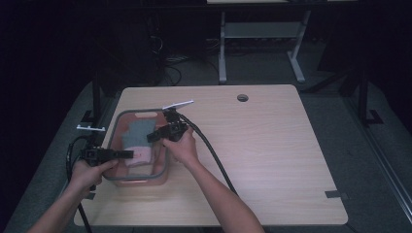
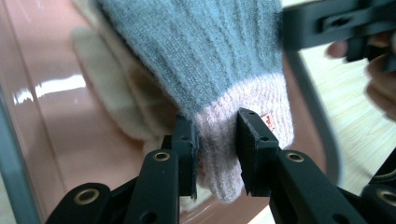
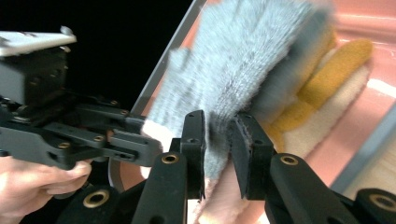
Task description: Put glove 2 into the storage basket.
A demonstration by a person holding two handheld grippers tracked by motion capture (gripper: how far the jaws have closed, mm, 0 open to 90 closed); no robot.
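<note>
I work over the pink bin (image 1: 115,180) at the table's (image 1: 272,160) left edge, with a grey-blue knit glove (image 1: 137,131) raised between my 2 tools. To do this step well I should lift both ends evenly and clear the grey rim (image 1: 138,111) before moving sideways, so nothing else drags along.

My left gripper (image 2: 215,140) is clenched on the glove's pale pink cuff (image 2: 254,100). My right gripper (image 3: 217,140) straddles the grey edge; its jaws have just been easing apart.

The glove is ribbed and soft. Beneath it lies a cream and mustard glove (image 3: 327,79).
</note>
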